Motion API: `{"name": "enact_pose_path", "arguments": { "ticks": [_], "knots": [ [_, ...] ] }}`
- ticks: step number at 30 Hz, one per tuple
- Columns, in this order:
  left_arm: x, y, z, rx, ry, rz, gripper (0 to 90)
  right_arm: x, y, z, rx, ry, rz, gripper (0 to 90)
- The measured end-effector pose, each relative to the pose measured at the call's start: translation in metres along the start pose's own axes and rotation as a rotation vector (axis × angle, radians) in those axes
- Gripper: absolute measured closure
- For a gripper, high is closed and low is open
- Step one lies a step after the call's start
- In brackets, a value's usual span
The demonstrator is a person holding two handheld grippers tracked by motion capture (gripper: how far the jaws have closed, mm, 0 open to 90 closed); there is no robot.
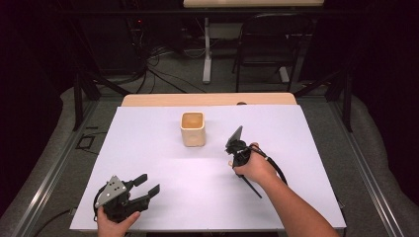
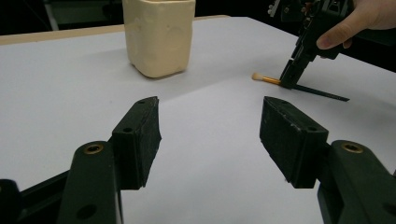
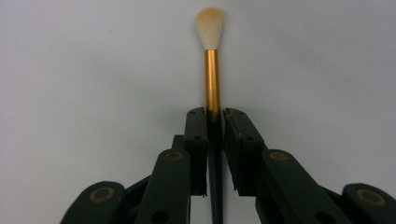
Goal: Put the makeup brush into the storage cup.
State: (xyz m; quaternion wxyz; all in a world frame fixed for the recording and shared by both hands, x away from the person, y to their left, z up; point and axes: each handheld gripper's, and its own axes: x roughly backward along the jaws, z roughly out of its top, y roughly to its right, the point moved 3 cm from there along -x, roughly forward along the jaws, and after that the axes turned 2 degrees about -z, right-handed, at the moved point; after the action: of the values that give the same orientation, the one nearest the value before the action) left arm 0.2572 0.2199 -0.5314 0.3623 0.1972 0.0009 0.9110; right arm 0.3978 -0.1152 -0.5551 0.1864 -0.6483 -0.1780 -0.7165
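A slim brush lies flat on the white table sheet, with a pale bristle tuft, a gold ferrule (image 3: 212, 79) and a dark handle (image 1: 253, 189). My right gripper (image 3: 215, 116) points down at it, its jaws closed against the handle just behind the ferrule. In the left gripper view the brush tip (image 2: 261, 78) pokes out past the right gripper (image 2: 288, 81). A cream square cup (image 1: 192, 129) stands upright left of and beyond the right hand. My left gripper (image 1: 150, 183) rests at the near left, open, with nothing between its jaws (image 2: 210, 130).
The white sheet (image 1: 148, 143) covers a wooden table whose far edge (image 1: 207, 99) shows. Beyond it stand a black chair (image 1: 272, 39), a table leg and floor cables. Dark frame bars run along both sides.
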Motion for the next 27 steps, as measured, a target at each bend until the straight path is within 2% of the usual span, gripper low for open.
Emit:
{"name": "enact_pose_path", "arguments": {
  "ticks": [3, 4, 6, 11, 12, 15, 16, 19, 24, 25, 26, 27],
  "knots": [
    [0.0, -0.0004, 0.0001, -0.003, -0.002, 0.0, 38.2, 0.0, 0.0009, 0.0002, 0.02, -0.02, -0.011, 79.9],
    [0.0, -0.0002, 0.0, -0.001, -0.002, 0.0, 38.2, -0.0005, -0.0005, -0.0003, -0.003, -0.021, -0.006, 80.0],
    [0.0, -0.0002, 0.0, -0.002, -0.004, -0.001, 38.2, -0.0029, 0.0004, 0.0003, 0.009, 0.006, -0.003, 80.3],
    [-0.0002, -0.0001, 0.0, -0.004, -0.005, -0.001, 38.3, -0.0018, 0.0012, 0.0005, 0.007, -0.014, -0.004, 81.5],
    [-0.0002, -0.0002, 0.0, -0.004, -0.005, -0.001, 38.3, -0.0029, 0.0022, 0.0008, 0.014, 0.001, 0.004, 81.8],
    [-0.0004, -0.0005, 0.0, -0.007, -0.005, -0.001, 38.3, -0.0023, 0.0015, 0.0007, -0.001, -0.009, -0.002, 82.4],
    [-0.0005, -0.0005, 0.0, -0.006, -0.005, 0.0, 38.3, -0.0019, 0.0029, 0.0011, 0.017, -0.014, -0.002, 82.6],
    [-0.0004, -0.0004, 0.0, -0.007, -0.005, 0.0, 38.3, -0.0026, 0.0026, 0.0011, 0.01, -0.004, 0.007, 83.2],
    [-0.0003, 0.0003, -0.0001, -0.005, -0.003, -0.005, 38.3, 0.0002, 0.0033, 0.0009, 0.012, -0.042, -0.006, 83.4],
    [-0.0004, 0.0008, -0.0002, 0.0, -0.002, -0.006, 38.3, 0.0, 0.0024, 0.0002, -0.008, -0.037, -0.001, 83.4],
    [-0.0007, 0.001, -0.0003, 0.0, 0.001, -0.005, 38.3, -0.0015, 0.0045, 0.0007, 0.02, -0.009, 0.005, 83.4],
    [-0.0009, 0.0011, -0.0004, -0.001, 0.0, -0.004, 38.4, -0.0019, 0.0038, 0.0002, 0.008, 0.005, 0.013, 83.4]
  ]
}}
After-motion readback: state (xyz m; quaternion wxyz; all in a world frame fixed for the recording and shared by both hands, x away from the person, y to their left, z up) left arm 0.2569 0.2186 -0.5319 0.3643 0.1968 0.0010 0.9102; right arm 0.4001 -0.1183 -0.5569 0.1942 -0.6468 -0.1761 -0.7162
